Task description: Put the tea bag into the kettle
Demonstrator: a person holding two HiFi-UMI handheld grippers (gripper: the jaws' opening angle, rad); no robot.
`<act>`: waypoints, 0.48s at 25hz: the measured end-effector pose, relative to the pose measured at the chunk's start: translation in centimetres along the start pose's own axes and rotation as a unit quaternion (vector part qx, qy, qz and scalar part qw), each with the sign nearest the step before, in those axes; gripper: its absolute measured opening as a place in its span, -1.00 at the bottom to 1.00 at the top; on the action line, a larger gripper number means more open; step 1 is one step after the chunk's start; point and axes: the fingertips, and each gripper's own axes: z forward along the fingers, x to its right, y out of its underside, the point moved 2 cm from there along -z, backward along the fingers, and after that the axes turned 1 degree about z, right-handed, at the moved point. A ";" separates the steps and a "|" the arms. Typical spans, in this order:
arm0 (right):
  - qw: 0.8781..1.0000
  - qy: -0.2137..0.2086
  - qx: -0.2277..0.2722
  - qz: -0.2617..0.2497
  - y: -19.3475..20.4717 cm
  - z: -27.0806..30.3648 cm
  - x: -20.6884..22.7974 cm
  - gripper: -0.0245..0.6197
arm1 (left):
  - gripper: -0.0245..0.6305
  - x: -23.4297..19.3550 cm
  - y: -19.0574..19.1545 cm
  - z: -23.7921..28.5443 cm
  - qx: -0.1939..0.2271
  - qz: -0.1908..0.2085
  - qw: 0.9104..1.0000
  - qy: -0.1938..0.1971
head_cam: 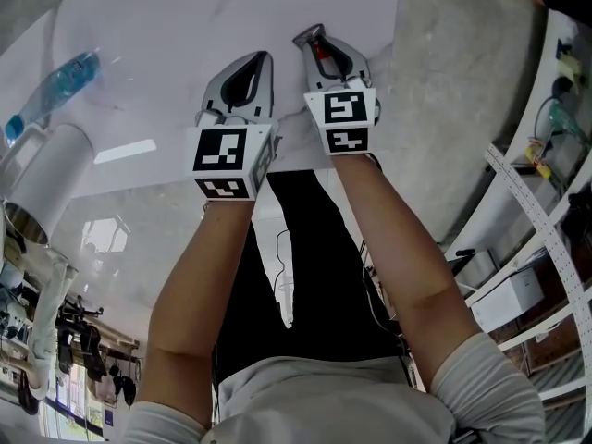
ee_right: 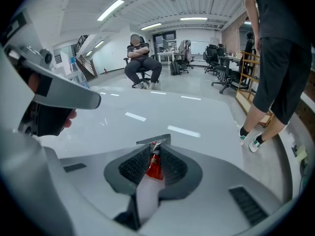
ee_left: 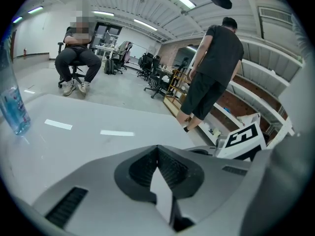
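A red tea bag is pinched between the pads of my right gripper, with its small tag poking out at the tips. From the head view, the same red piece shows in the right gripper over the white table. My left gripper lies just to its left, and its jaws meet with nothing between them. A shiny steel kettle stands at the table's left edge, well apart from both grippers.
A blue-labelled water bottle lies beyond the kettle and shows again as a water bottle at left. A person in black shorts stands beside the table, another sits on a chair farther off. Shelves line the right side.
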 end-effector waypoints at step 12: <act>1.000 -0.018 0.006 0.012 -2.3 -1.0 -0.9 -0.87 | -0.92 1.2 -1.7 -1.7 0.016 0.002 1.000 -0.004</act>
